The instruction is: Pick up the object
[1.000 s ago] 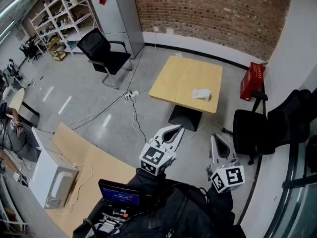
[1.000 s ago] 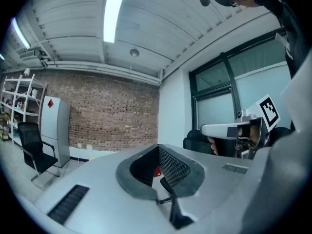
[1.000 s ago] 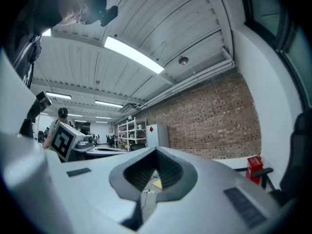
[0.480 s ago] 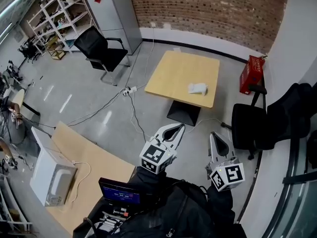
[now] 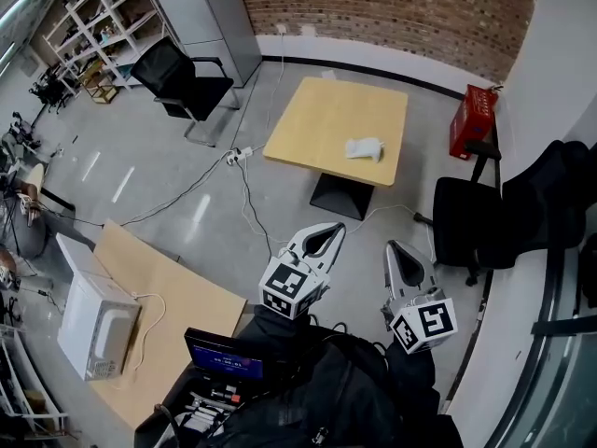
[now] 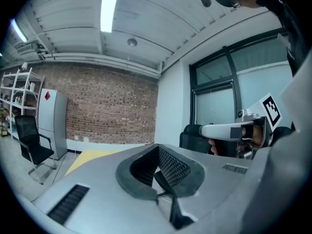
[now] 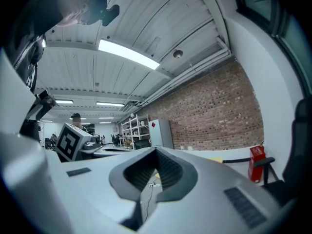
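Nearest us: the grey two-jaw left gripper [image 5: 328, 232], its jaws pressed together with nothing between them. Just beside it we list the grey two-jaw right gripper [image 5: 395, 249], likewise closed and empty. Beyond, at right, a black office chair [image 5: 465, 234]; then a square light-wood table [image 5: 312, 129]. The small white crumpled object [image 5: 365, 147] lies on that table's right half, well apart from both grippers. Farthest: a red-brown brick wall [image 5: 392, 7].

White object [image 5: 364, 147] on yellow table [image 5: 317, 119]: now sits higher and further left in the head view. Left gripper [image 5: 334, 230] and right gripper [image 5: 392, 247]: both shifted slightly up the frame.
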The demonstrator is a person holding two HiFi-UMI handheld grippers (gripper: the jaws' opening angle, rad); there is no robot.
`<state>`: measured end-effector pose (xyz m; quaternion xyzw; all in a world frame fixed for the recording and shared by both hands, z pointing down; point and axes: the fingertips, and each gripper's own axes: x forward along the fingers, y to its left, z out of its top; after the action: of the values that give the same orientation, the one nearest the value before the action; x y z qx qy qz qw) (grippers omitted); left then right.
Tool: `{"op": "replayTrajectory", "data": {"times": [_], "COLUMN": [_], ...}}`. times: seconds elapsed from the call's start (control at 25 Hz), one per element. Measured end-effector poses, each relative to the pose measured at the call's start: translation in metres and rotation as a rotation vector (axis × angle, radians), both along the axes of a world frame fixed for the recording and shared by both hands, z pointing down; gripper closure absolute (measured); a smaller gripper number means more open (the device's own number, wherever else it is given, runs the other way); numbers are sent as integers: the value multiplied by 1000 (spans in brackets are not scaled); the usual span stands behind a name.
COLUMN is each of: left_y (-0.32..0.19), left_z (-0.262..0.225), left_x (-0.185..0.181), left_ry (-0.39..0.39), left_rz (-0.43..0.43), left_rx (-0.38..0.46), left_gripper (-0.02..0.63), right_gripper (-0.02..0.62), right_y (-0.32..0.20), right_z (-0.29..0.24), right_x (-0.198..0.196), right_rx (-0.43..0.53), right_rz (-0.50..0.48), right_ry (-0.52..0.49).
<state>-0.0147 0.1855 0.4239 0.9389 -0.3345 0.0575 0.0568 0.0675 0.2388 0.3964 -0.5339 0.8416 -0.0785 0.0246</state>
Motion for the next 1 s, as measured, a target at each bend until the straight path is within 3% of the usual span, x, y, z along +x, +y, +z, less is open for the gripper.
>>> {"op": "replayTrajectory", "data": {"times": [0.32, 1.0], "left_y": [-18, -138], "left_z": [14, 8], "left_x": [1, -3], "left_ry": [-12, 30], "left_rz": [4, 66], "left_rx": [-30, -30], "left_gripper": [607, 607], "right_gripper": [592, 592], "right_y": [-20, -134], "right_z": [18, 17], "right_x": [-3, -14], "right_rx": [-53, -81], "right_rz": [-6, 59], "right_ry": [-1, 45]}}
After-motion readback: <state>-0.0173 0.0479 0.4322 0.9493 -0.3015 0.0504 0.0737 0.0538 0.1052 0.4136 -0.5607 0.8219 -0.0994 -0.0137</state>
